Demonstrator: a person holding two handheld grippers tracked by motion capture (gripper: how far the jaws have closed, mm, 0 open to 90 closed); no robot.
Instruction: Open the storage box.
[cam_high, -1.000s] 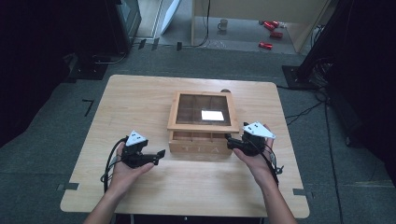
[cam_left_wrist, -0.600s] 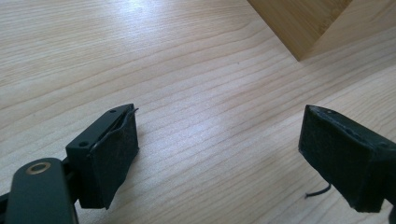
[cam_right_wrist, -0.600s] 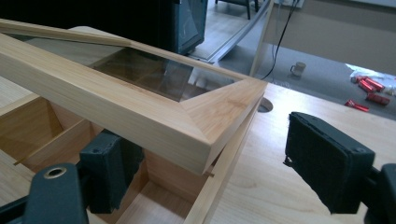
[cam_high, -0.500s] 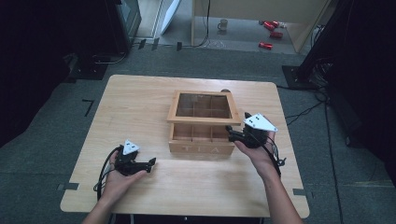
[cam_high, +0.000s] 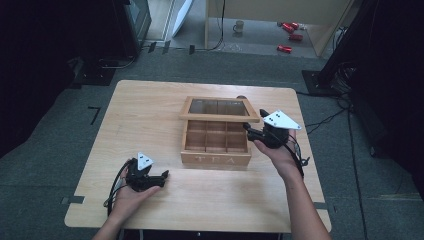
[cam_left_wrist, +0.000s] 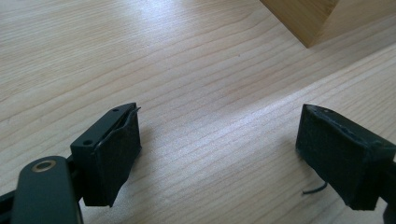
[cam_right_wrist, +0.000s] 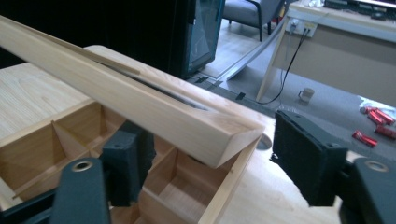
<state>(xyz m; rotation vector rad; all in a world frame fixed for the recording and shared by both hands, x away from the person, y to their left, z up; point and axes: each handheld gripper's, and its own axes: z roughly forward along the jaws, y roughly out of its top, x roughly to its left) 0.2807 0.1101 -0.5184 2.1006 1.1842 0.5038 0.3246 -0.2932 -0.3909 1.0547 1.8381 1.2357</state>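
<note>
Right tongs (cam_high: 251, 131) spread wide, propping the box lid (cam_high: 219, 108) (half raised); left tongs (cam_high: 161, 177) wide on the table (cam_high: 150, 110)

I see a pale wooden table (cam_high: 150, 125) with fine straight grain. The tea box (cam_high: 216, 145) is a warmer honey-coloured wood, and its lid (cam_high: 219, 109) frames a dark, greenish-looking pane, though the glare makes that hard to judge. My left gripper (cam_high: 159, 179) and right gripper (cam_high: 252, 129) are matte black, each topped with a light grey plate. The floor (cam_high: 380, 200) is dull grey carpet.
</note>
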